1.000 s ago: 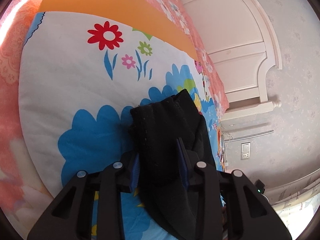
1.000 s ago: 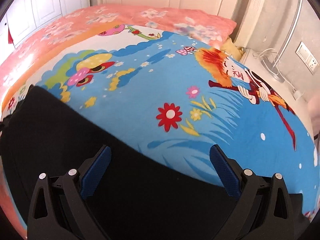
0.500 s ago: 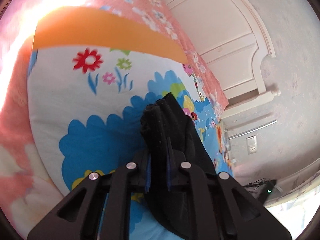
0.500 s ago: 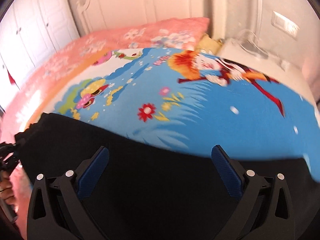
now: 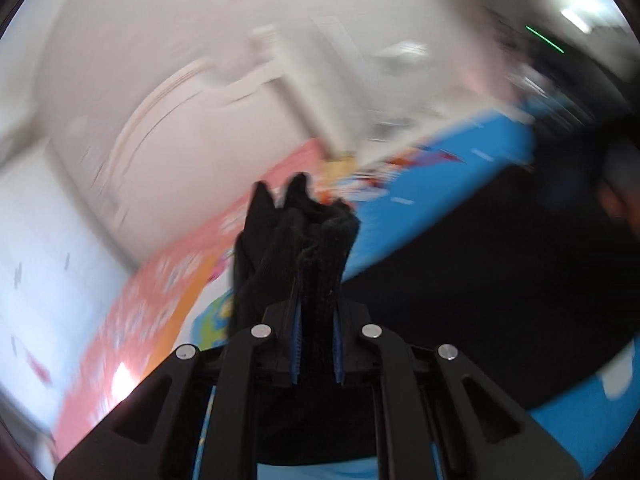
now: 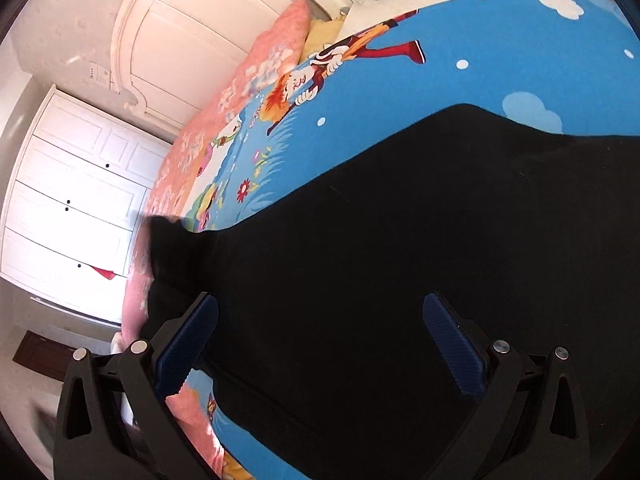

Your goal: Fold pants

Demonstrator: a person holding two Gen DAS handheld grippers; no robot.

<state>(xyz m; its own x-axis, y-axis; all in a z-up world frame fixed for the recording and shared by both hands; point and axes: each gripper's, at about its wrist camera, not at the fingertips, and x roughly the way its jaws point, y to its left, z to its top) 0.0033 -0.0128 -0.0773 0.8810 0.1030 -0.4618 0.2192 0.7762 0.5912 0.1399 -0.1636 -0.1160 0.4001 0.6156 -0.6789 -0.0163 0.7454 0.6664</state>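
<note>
Through the left wrist camera we see the left gripper (image 5: 316, 344) pinching a bunched end of the black pants (image 5: 296, 248), its blue pads pressed tight on the cloth. A second ago its jaws stood apart around that same end, and half a second ago they had just closed on it. The change now is the sweep — the whole view is smeared with motion, and where the quilt (image 5: 432, 196) filled the frame before, we now look across it toward the white headboard (image 5: 192, 120). Beyond the pinched bunch, the rest of the pants lies as a dark band on the quilt, to the right of the gripper. We judge the lift of this end has begun, so the fold is only starting.

Through the right wrist camera the right gripper (image 6: 320, 344) has its fingers spread wide, as in both earlier views, gripping nothing. It hangs over the broad middle of the pants (image 6: 400, 260), which lie flat across the cartoon quilt (image 6: 500, 52). At the far left end of the cloth a corner rises off the quilt — the end the other gripper holds. This view has rolled since a moment ago, so the pink pillow (image 6: 280, 40) by the headboard now sits near the top.
</note>
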